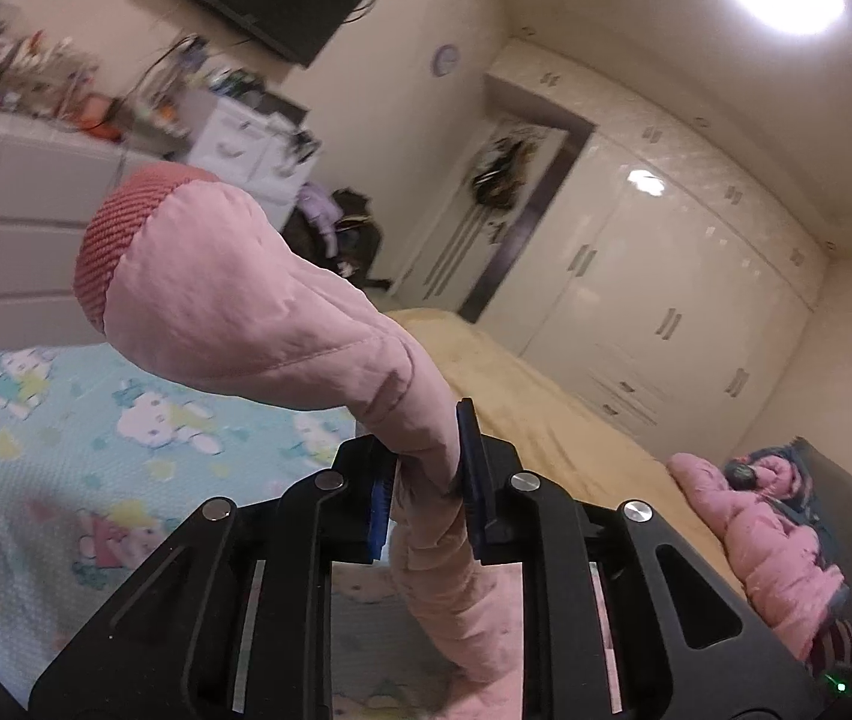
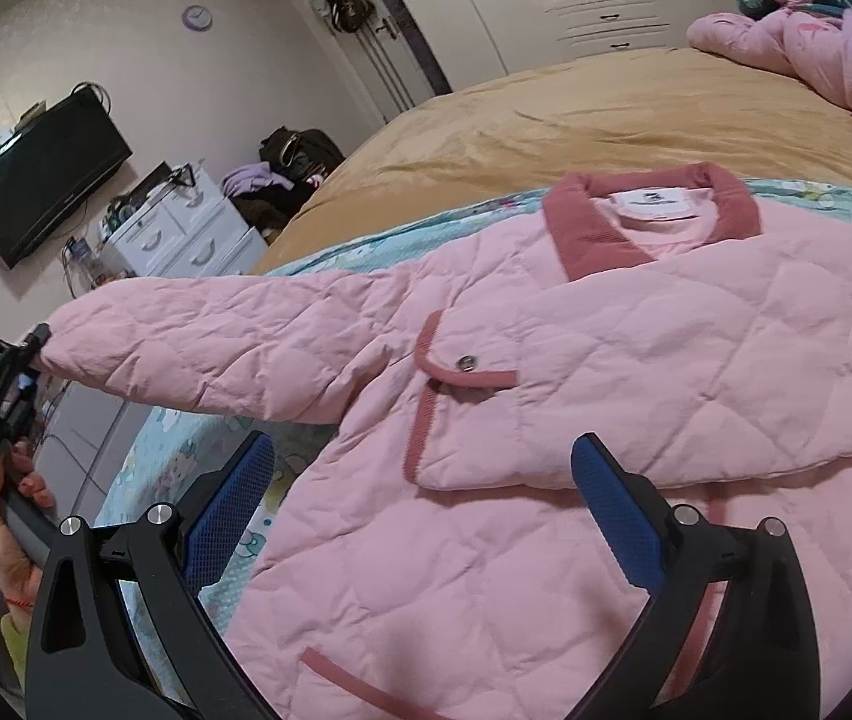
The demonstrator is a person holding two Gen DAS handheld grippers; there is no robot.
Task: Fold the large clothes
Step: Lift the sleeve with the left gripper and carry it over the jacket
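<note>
The pink quilted jacket (image 2: 546, 420) lay front-up on the bed (image 2: 546, 114), over a cartoon-print sheet (image 1: 36, 450). I had its sleeve (image 1: 246, 306) clamped near the cuff in my left hand-held gripper (image 1: 426, 492), lifted clear of the bed (the sleeve-folding step, I judged). The right hand-held gripper (image 2: 420, 504) hung spread and empty above the hem. Next, that sleeve needed carrying across the chest. Only the right view showed the collar (image 2: 654, 210); only the left showed the pinch.

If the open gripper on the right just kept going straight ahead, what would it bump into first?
Most likely the pink jacket lying on the bed. The right gripper points down at its front, near the chest pocket, jaws wide open, nothing between.
</note>
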